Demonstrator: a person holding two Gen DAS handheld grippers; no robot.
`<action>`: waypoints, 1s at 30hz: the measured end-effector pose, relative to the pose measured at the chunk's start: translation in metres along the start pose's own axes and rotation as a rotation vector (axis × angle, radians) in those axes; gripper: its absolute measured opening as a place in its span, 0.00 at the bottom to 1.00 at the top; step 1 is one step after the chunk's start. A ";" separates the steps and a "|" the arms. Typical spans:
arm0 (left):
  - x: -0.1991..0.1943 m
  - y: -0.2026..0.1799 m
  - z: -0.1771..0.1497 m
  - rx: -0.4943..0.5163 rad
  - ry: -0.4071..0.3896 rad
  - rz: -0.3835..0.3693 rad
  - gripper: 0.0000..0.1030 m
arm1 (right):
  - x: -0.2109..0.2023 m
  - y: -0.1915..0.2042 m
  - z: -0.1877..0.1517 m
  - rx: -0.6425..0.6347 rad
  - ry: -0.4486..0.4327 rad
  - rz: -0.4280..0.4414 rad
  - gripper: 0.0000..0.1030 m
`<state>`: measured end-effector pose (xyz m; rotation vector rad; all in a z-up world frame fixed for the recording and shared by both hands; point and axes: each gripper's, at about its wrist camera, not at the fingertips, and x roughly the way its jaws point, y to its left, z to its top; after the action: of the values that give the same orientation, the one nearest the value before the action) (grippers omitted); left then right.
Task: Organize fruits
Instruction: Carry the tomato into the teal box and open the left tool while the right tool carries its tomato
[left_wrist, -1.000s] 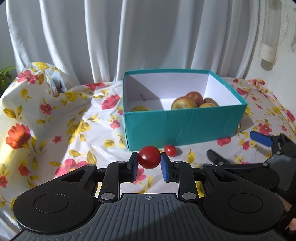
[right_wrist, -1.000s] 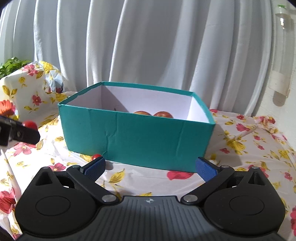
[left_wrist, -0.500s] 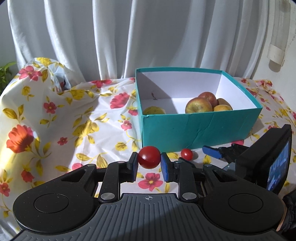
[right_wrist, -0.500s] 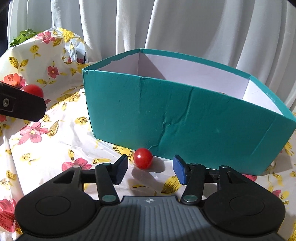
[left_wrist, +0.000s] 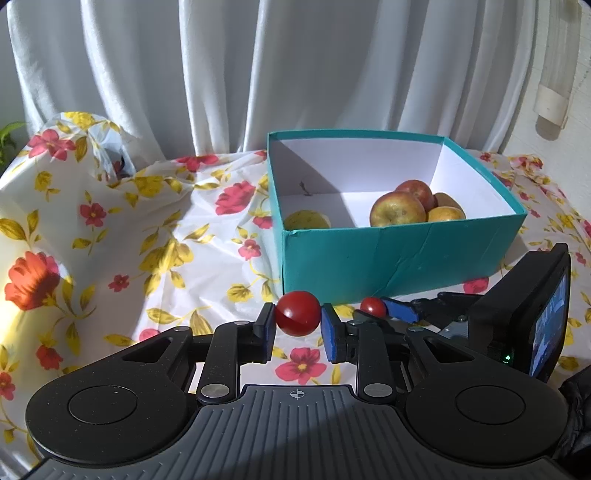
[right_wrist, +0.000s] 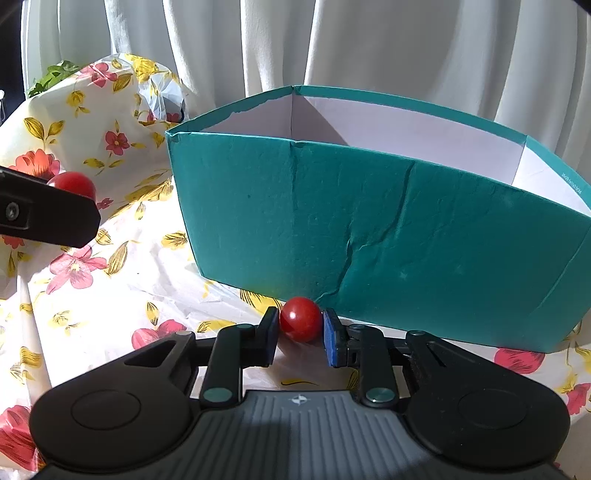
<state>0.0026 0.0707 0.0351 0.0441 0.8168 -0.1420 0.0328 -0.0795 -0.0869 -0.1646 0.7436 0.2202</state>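
Observation:
My left gripper (left_wrist: 297, 321) is shut on a red cherry tomato (left_wrist: 297, 312), held just above the floral cloth in front of the teal box (left_wrist: 402, 254). The right gripper (right_wrist: 301, 328) sits low at the box's front wall (right_wrist: 369, 229). Its jaws are closing on a smaller red tomato (right_wrist: 301, 318), and both pads touch it. The left wrist view shows that small tomato (left_wrist: 373, 305) beside a blue fingertip (left_wrist: 400, 309). Several apples (left_wrist: 397, 212) and a yellowish fruit (left_wrist: 306, 219) lie inside the box.
A flowered plastic cloth (left_wrist: 166, 236) covers the table, bunched into a hump at back left (left_wrist: 85, 147). White curtains (left_wrist: 295, 66) hang behind. The right gripper's screen unit (left_wrist: 546, 325) stands close on the right. Green leaves (right_wrist: 51, 75) show at far left.
The right gripper came down and forward to the small tomato by the box and shut from wide open onto it. The left gripper kept its tomato and shifted a little left.

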 end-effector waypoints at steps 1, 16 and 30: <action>0.000 -0.001 0.000 0.001 0.003 -0.001 0.28 | 0.000 -0.001 0.000 0.000 -0.002 0.003 0.23; -0.014 -0.030 0.044 0.042 -0.066 0.036 0.29 | -0.094 -0.048 0.021 0.076 -0.173 -0.107 0.22; 0.028 -0.076 0.100 0.042 -0.141 0.118 0.29 | -0.140 -0.084 0.037 0.170 -0.304 -0.262 0.22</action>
<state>0.0831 -0.0164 0.0842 0.1201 0.6688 -0.0499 -0.0220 -0.1716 0.0416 -0.0630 0.4302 -0.0681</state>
